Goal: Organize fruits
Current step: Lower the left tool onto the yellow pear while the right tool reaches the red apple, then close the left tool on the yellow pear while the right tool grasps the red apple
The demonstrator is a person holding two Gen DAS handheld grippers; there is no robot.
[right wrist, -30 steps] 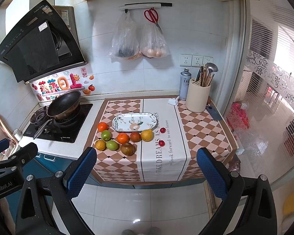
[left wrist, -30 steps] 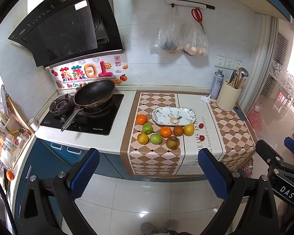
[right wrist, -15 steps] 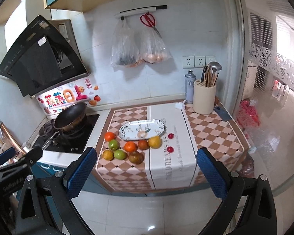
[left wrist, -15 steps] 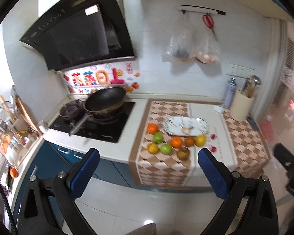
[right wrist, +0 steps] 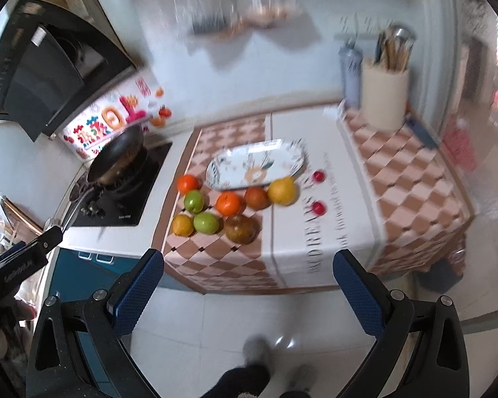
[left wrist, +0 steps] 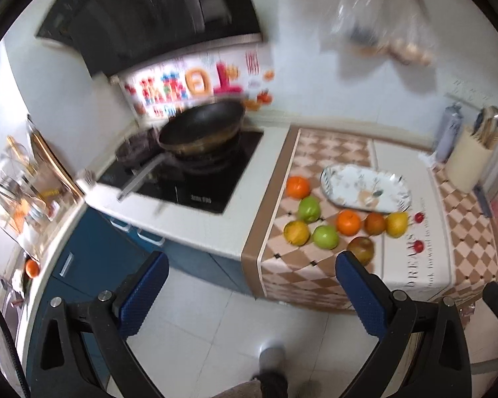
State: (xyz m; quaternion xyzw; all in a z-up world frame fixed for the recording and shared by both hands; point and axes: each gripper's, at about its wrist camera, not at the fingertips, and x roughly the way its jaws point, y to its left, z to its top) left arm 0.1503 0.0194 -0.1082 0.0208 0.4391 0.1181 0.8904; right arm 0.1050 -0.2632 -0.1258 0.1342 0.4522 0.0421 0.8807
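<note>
Several fruits lie on a checked cloth (left wrist: 468,232) on the counter: oranges (left wrist: 348,222) (right wrist: 229,203), green apples (left wrist: 325,236) (right wrist: 206,222), a yellow fruit (left wrist: 397,224) (right wrist: 282,191), a brown fruit (left wrist: 361,247) (right wrist: 239,229) and two small red ones (right wrist: 318,208). An empty patterned plate (left wrist: 365,188) (right wrist: 255,163) sits just behind them. My left gripper (left wrist: 250,293) is open over the floor, short of the counter. The right gripper (right wrist: 249,290) is also open, holding nothing, in front of the cloth's hanging edge.
A black wok (left wrist: 202,127) stands on the stove (left wrist: 196,182) left of the cloth. A cream utensil holder (right wrist: 385,96) and a grey can (right wrist: 350,73) stand at the back right. Bags (left wrist: 381,33) hang on the wall. A person's feet (right wrist: 255,355) show on the tiled floor.
Both grippers have moved toward the counter and tilted down; the fruits and plate now look larger and nearer. Both views are motion-blurred. Both pairs of fingers stay open.
</note>
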